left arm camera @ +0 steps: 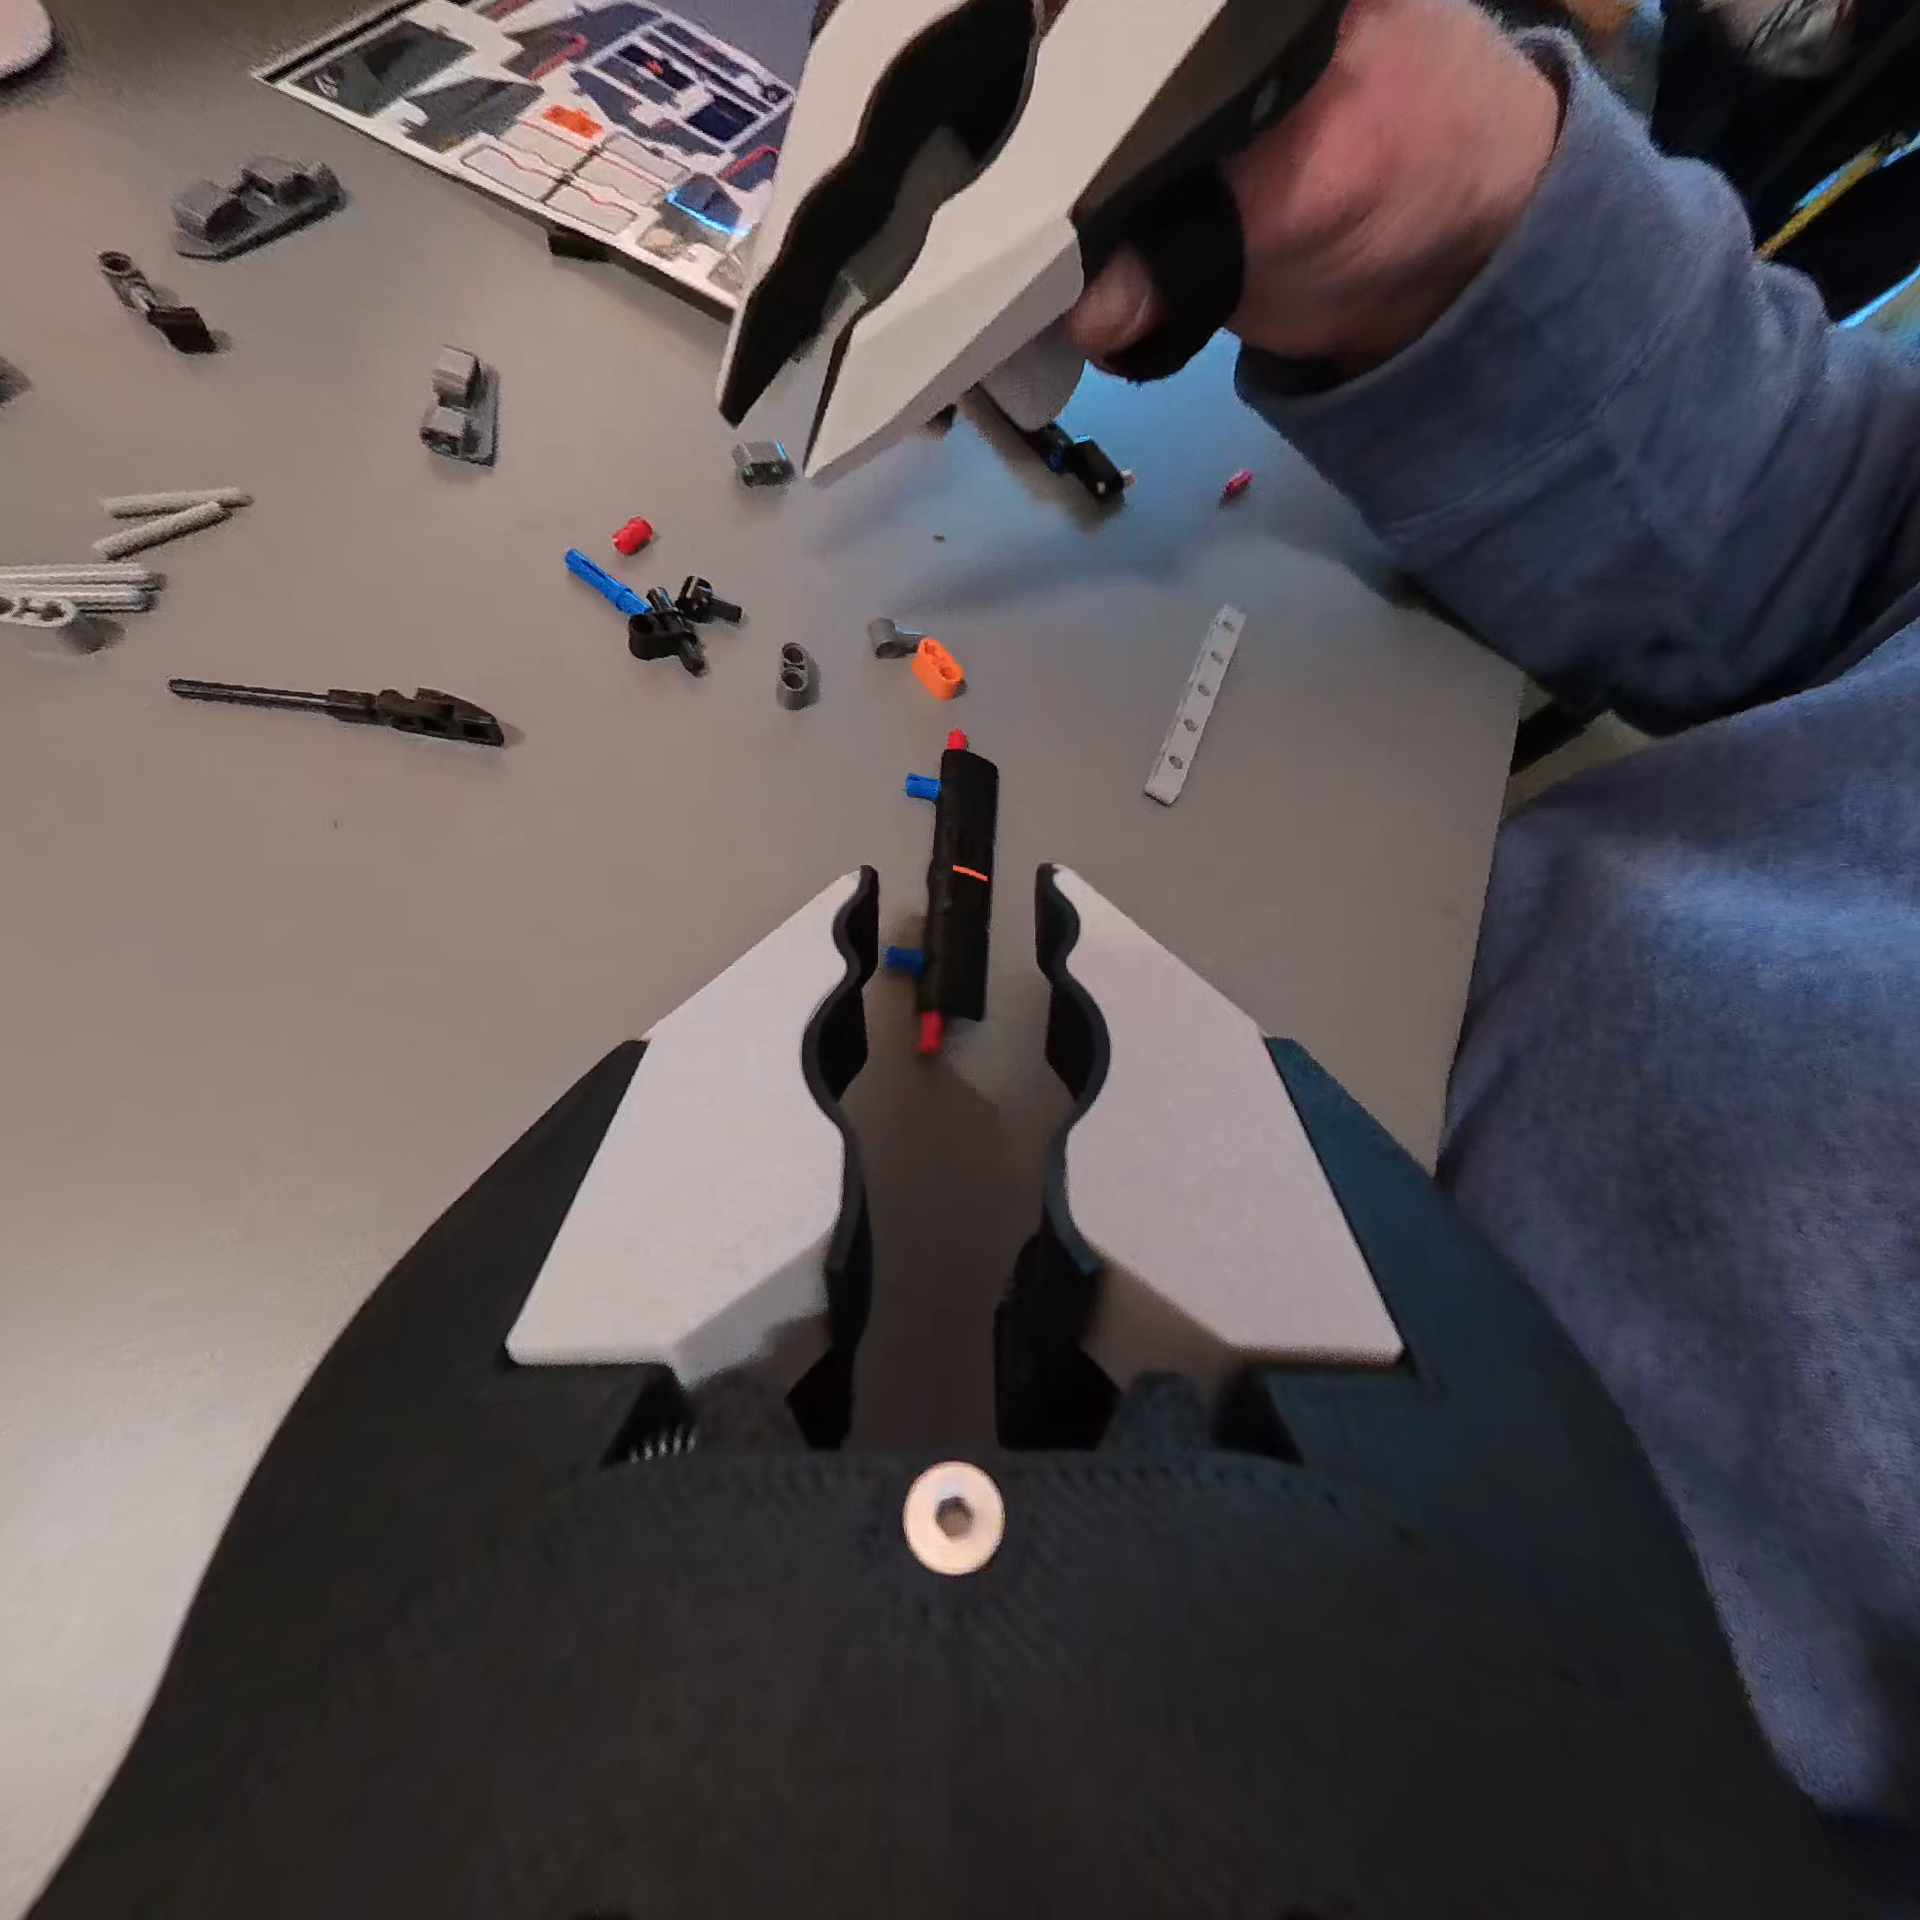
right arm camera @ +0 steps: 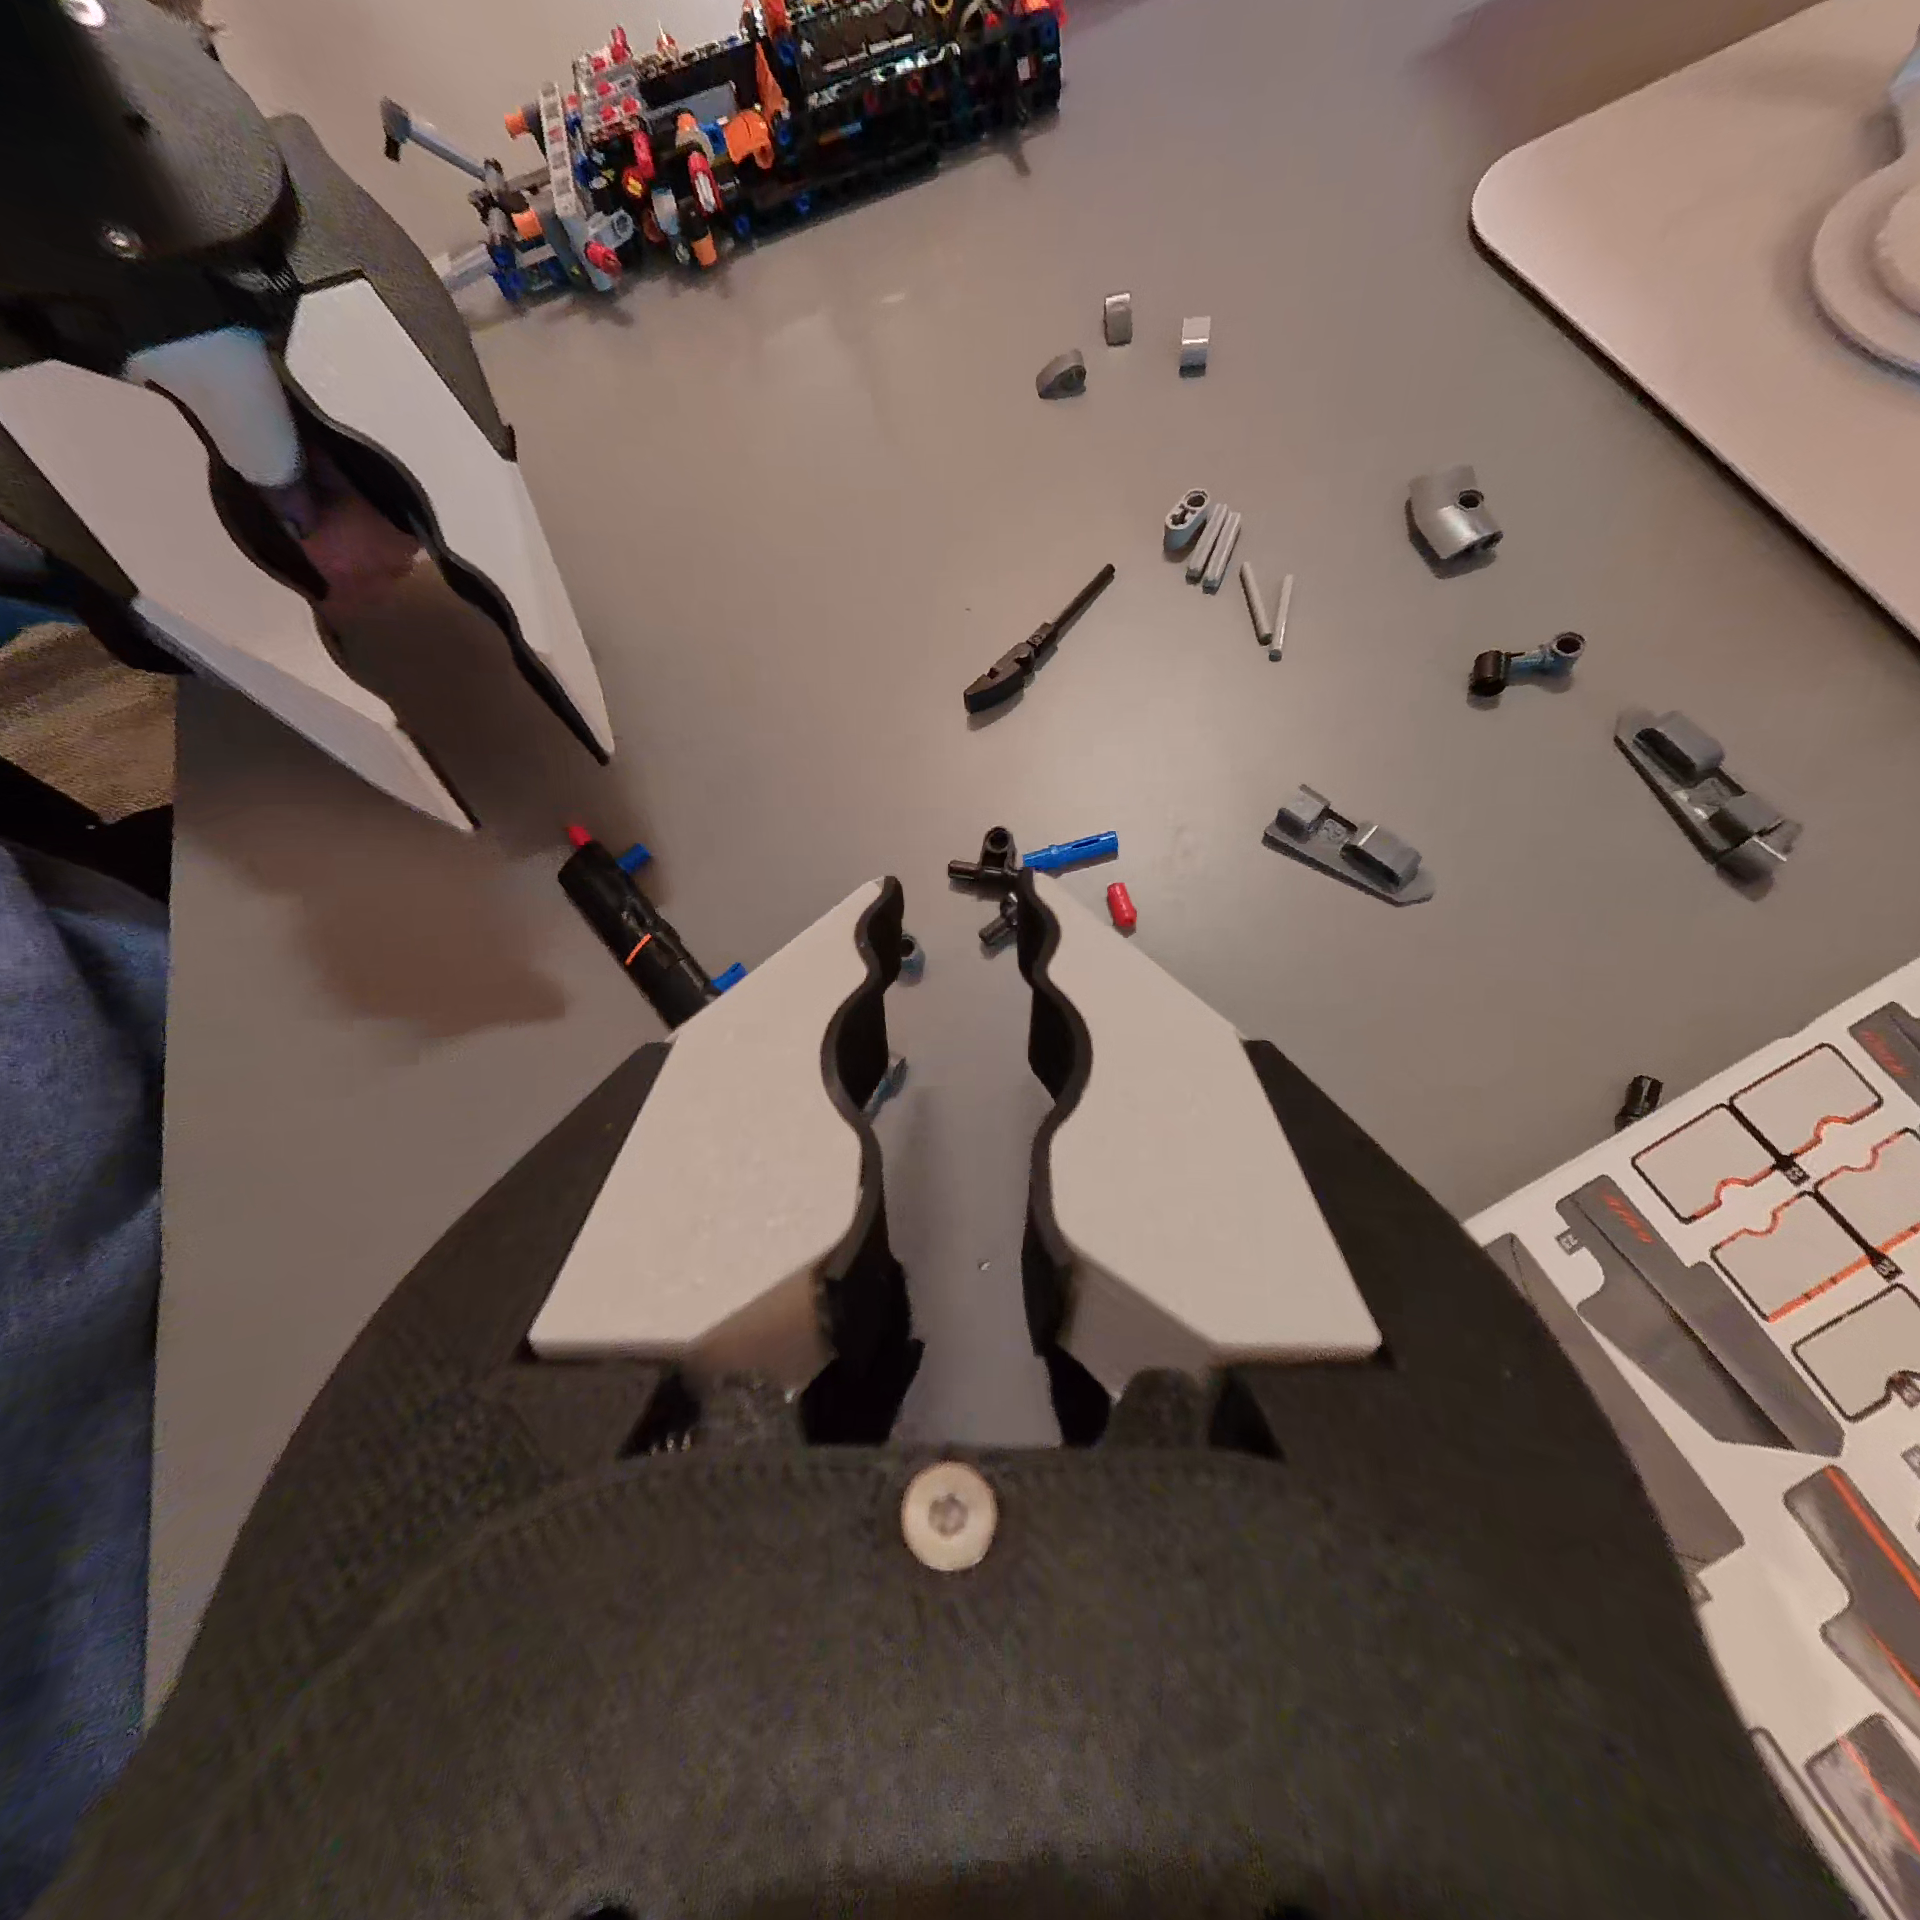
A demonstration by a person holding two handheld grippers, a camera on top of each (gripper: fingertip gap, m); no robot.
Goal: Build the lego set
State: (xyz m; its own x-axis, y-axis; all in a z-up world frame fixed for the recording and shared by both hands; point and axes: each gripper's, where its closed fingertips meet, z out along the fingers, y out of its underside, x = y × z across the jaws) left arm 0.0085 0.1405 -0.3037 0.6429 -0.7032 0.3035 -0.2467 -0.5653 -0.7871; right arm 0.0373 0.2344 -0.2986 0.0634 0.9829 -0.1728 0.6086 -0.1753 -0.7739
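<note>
Lego sub-assembly (left arm camera: pixel 961 883), a black bar with red and blue pins, lies flat on the grey table (left arm camera: pixel 623 987), its long axis running straight ahead between the parted, empty jaws of the left gripper (left arm camera: pixel 956 883) (clearly the nearer one). Right gripper (right arm camera: pixel 956 888), likewise open and empty, hovers over the loose black connectors (right arm camera: pixel 992 868).

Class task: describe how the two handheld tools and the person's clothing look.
Both the left tool and right tool have black bodies, light grey fingers with wavy black inner edges, and a silver screw. The person wears a blue sleeve and a dark fingerless glove.
</note>
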